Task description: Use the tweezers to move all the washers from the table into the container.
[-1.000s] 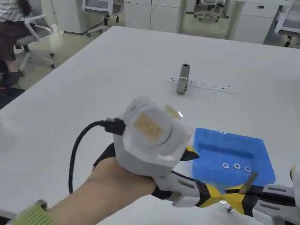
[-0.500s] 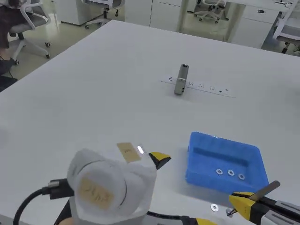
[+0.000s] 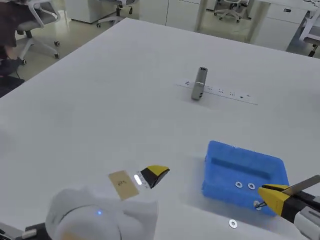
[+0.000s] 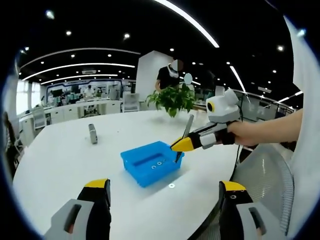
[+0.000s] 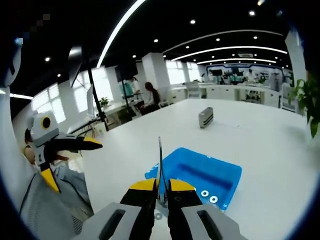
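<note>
right gripper [image 5: 159, 187] clamps tweezers [image 5: 160, 162], tips at container [image 3: 240, 150] edge, perhaps pinching a washer [image 3: 258, 204]; left gripper [image 4: 165, 185] spread wide, empty

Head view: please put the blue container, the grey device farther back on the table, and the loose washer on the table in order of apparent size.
1. blue container
2. grey device, which lies farther from the camera, so its true size is unsure
3. loose washer
</note>
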